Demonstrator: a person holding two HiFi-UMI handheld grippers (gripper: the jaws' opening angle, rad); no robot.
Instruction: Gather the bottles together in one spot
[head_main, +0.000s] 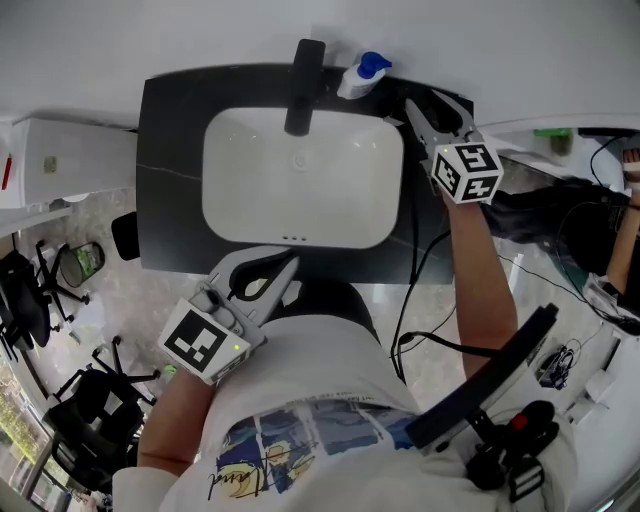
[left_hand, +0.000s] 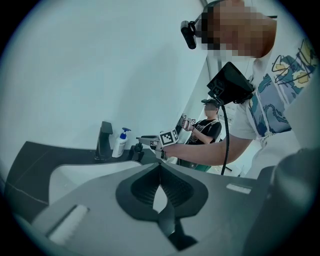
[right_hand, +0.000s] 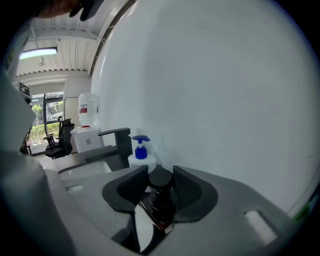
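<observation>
Your right arm's stretched out, right gripper (head_main: 430, 108) pinching dark bottle (right_hand: 159, 200) near pump bottle (head_main: 360, 76). Left gripper (head_main: 283, 265) pressed together, empty, close to your body.

Clamped in the right gripper (right_hand: 160, 169), the dark brown glass bottle with a black cap (right_hand: 160, 207) shows only cap, neck and shoulder. Everything below drops out of sight under the grey jaws. From the head view that bottle is all but buried between the fingers, its shape impossible to make out.

Behind it, the white pump bottle with a blue head (right_hand: 141, 152) loses its lower body to the jaw in front. The black square faucet (right_hand: 119, 142) has its base covered too.

Far off, the white water-dispenser jug (right_hand: 88, 111) carries a red label too small to read. In the head view, the left edge slices through the black office chairs (head_main: 25, 290).
</observation>
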